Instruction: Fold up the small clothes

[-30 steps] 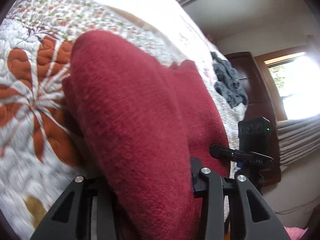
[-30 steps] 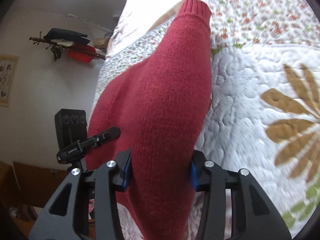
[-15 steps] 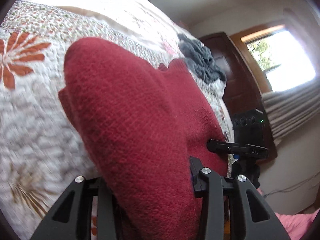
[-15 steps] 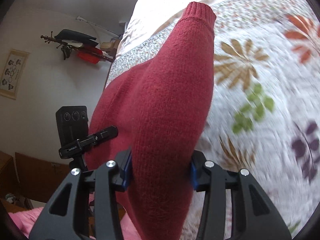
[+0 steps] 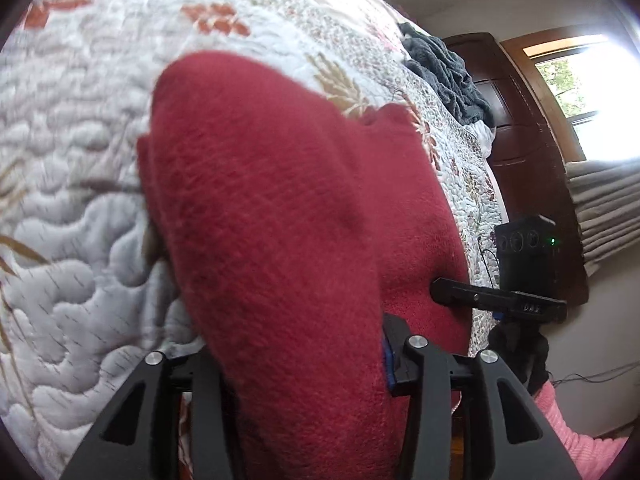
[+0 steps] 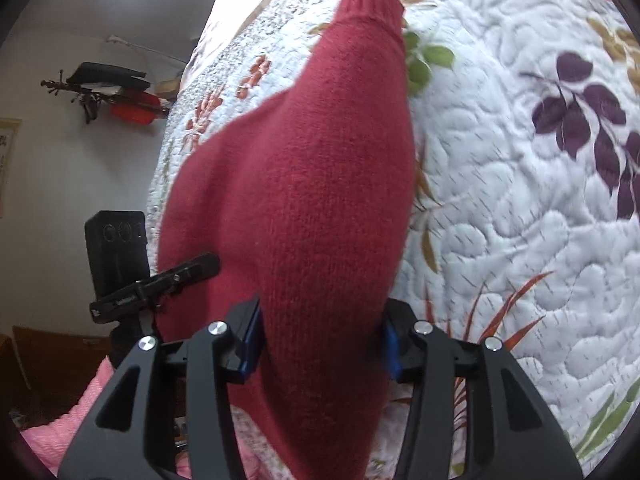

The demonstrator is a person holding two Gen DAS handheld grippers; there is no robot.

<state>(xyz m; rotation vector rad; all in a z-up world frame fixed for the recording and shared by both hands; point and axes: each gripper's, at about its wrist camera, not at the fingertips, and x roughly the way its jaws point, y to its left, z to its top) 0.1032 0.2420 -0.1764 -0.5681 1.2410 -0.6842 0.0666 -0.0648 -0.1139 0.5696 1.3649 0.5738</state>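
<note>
While both my tools grip it, the dark red knitted sweater [image 5: 280,240] hangs stretched over the white quilted bedspread with leaf and flower prints [image 5: 72,208]. My left gripper [image 5: 296,364] has its black fingers [image 5: 420,376] closed on a thick bunch of the red knit; fabric fills the whole gap and bulges forward past the tips. My right gripper [image 6: 320,344] is likewise clamped on the sweater [image 6: 312,208], blue pads [image 6: 251,344] pressed into the wool on both sides. In the right wrist view a sleeve runs away from the tool and ends in a ribbed cuff [image 6: 370,2] lying toward the far part of the bedspread [image 6: 520,220], beside a green leaf print. Whether the held sections touch the quilt I cannot tell; the far cuff seems to rest on it.

Left wrist view: the right tool's black finger [image 5: 496,300] pokes in at the sweater's right side, near the bed's edge. A crumpled dark grey garment [image 5: 448,76] sits at the far edge of the bed, well apart from the sweater, next to dark wooden furniture [image 5: 528,152]. Bright window [image 5: 588,88] at the right. Pink knit sleeve [image 5: 576,436] low in the corner.
</note>
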